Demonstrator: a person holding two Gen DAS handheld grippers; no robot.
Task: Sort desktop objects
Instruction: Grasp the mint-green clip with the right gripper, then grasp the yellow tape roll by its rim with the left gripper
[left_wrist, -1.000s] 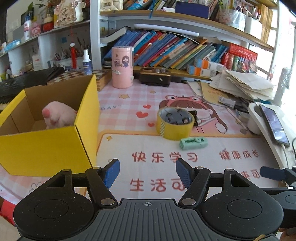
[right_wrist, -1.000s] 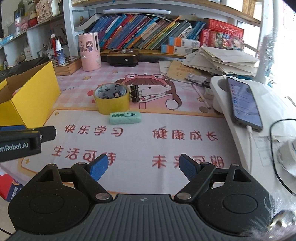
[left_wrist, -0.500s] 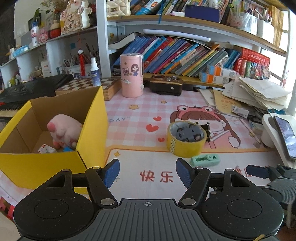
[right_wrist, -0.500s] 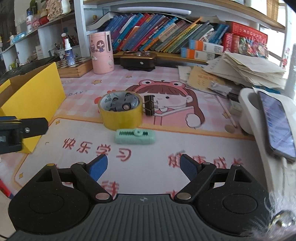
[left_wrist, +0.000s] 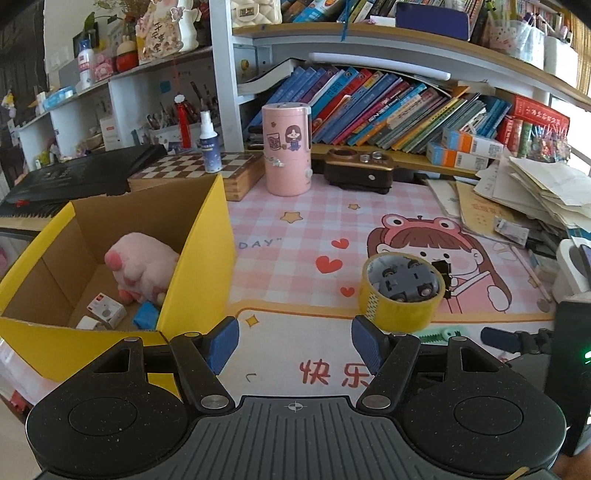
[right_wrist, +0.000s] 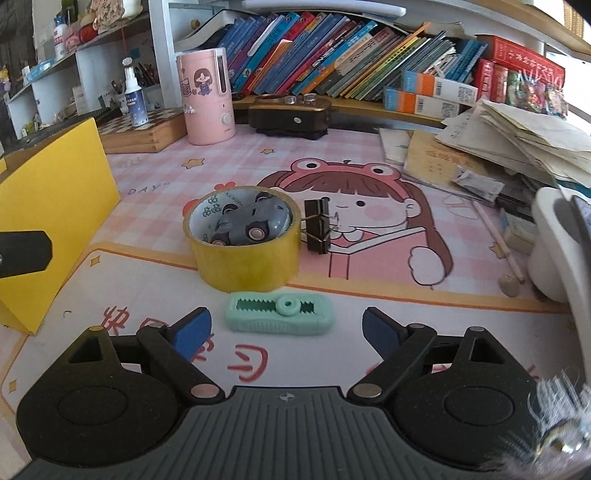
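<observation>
Mat (right_wrist: 369, 266) lettering reads "DAY" beside yellow box (right_wrist: 55, 206).

Mint correction tape (right_wrist: 279, 314) before tape roll (right_wrist: 243, 244)

Right gripper (right_wrist: 284, 325) opening — mint correction tape (right_wrist: 279, 314) just ahead, untouched.

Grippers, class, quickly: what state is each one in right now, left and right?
Left gripper: open, nothing between its pads.
Right gripper: jaws opening, empty; the mint-green correction tape lies on the mat just ahead, untouched.
</observation>
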